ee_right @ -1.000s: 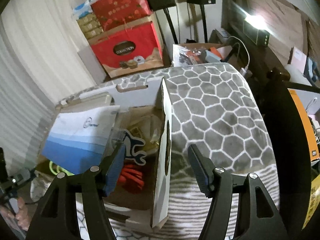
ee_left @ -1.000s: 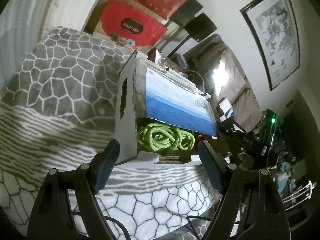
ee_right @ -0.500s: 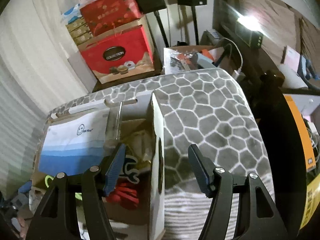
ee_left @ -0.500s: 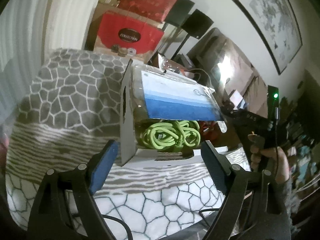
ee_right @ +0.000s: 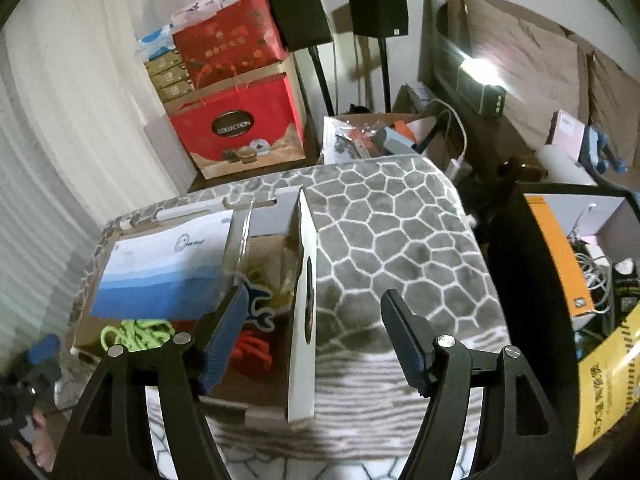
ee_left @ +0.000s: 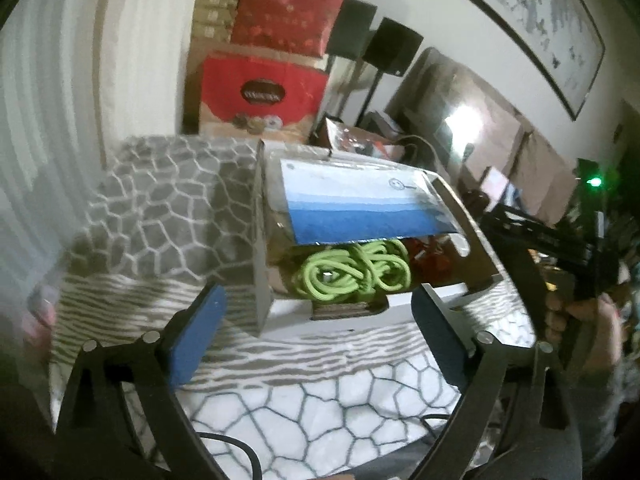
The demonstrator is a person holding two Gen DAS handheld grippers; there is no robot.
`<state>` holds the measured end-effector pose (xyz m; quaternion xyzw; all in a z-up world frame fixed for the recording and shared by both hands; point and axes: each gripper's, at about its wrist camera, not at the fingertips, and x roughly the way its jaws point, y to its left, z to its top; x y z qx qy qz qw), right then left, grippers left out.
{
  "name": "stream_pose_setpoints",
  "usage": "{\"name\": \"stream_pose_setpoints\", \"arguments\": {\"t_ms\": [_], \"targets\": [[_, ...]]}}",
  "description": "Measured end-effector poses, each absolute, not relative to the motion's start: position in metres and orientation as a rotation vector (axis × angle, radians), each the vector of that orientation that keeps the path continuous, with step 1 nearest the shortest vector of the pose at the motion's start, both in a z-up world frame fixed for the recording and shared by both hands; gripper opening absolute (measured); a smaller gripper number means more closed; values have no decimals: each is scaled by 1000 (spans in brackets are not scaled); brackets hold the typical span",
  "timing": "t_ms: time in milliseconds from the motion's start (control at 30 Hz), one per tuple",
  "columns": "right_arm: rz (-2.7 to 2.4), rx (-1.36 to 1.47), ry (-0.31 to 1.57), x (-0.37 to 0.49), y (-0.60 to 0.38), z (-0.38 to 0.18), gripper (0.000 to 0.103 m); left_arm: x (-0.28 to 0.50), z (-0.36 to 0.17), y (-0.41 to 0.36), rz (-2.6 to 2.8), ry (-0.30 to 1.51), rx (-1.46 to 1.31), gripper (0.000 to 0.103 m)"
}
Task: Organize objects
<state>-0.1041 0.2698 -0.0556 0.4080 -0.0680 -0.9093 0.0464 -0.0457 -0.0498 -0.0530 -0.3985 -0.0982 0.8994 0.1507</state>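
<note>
So the big change: both tools are backed off from the cardboard box [ee_left: 280, 316] compared to a second ago, and nothing is being held by either one. The left tool [ee_left: 316, 328] is seen at the bottom of its view with its jaws spread wide – they have just been opening further – and only the near corner of the box sits in the gap, not pinched by the blue pads [ee_left: 198, 336]. The right tool [ee_right: 312, 340] is also released, jaws just widened a bit, with the box's white side wall [ee_right: 303, 320] standing between them but not pressed.

The box is parked on the grey patterned blanket [ee_right: 392, 240], centre of the left view and lower left of the right view. Inside it, the blue-and-white packet [ee_left: 360, 208] is laid flat across the top, with the neon green rope [ee_left: 352, 272] bundled under it and something red [ee_right: 252, 352] beside that. A second ago the box looked bigger and more tilted in the left view; now it is framed squarer and further off.

What that probably means: the box looks already placed and let go, so this step is likely wrapped up and the next item can be gone after
</note>
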Motion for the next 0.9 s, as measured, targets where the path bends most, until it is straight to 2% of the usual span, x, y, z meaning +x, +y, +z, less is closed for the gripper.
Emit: {"name": "stream_pose_setpoints", "arguments": {"t_ms": [100,300,400,467,900], "targets": [[-2790,1227,-159,-88,263,-51,74,-42,-45,-48,2654,-245,-1126,102],[-2812,1178,-82,-59,247,-45,84,-38,-38,-48,2716,-228,-1147,103],[-2828,1154,-35,-45,237,-42,91,-35,-36,-49,2739,-205,-1154,103],[-2842,1140,4,-38,230,-41,101,-33,-34,-49,2753,-194,-1160,103],[-2901,1104,51,-10,211,-37,102,-22,-29,-45,2785,-110,-1183,103]]}}
